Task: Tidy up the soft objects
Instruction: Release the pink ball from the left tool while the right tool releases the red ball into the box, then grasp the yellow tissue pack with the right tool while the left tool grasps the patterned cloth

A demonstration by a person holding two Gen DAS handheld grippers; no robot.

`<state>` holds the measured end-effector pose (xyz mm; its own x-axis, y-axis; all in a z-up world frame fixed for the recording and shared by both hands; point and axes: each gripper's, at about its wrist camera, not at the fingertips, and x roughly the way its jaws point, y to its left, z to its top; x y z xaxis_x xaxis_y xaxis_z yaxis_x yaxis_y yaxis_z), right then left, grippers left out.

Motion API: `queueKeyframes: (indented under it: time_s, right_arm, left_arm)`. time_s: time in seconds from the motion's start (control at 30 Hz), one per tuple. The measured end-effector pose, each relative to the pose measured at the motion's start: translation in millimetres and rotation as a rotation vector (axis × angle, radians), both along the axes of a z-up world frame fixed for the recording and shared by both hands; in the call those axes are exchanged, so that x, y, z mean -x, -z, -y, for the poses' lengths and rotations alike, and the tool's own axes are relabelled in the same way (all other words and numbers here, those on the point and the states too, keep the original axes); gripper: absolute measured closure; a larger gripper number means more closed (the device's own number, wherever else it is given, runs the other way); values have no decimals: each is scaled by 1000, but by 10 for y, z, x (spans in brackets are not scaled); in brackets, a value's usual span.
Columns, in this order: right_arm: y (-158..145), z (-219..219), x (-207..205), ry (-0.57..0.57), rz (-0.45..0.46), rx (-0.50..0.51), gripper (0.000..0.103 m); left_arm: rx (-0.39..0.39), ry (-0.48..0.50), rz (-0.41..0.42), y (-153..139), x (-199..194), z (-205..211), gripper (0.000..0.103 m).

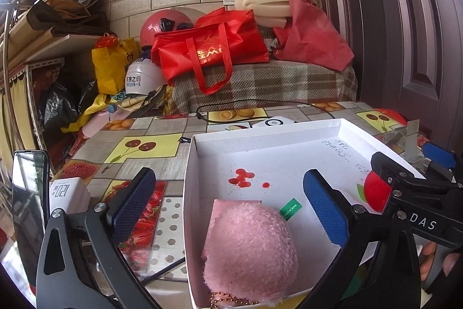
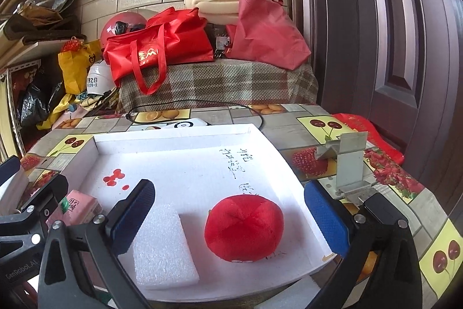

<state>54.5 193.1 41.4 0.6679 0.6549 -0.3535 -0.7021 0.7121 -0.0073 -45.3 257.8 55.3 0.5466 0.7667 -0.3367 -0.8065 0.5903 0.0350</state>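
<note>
We see four soft things already inside the white box (image 2: 260,132): a pink plush (image 1: 250,248), a red plush ball (image 2: 244,228), a foam block (image 2: 163,248) and a pink packet (image 2: 84,207). We judge the sorting nearly done. The left gripper (image 1: 231,204) is spread wide, its fingers flanking the pink plush, untouched. The right gripper (image 2: 231,213) gapes likewise, the ball between its fingers, unpinched.
</note>
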Motion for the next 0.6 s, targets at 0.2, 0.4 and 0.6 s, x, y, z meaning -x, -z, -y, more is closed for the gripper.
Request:
queueKeyframes:
  time_s: [0.2, 0.4, 0.6]
  right_arm:
    - [-11, 58, 103, 3, 35, -18, 0]
    - [0, 118, 188, -12, 27, -22, 0]
    - [15, 221, 314, -22, 5, -38, 0]
  left_arm:
    - [5, -19, 19, -7, 73, 16, 0]
    - [19, -8, 31, -5, 186, 101, 0]
    - [40, 16, 38, 3, 333, 210, 0]
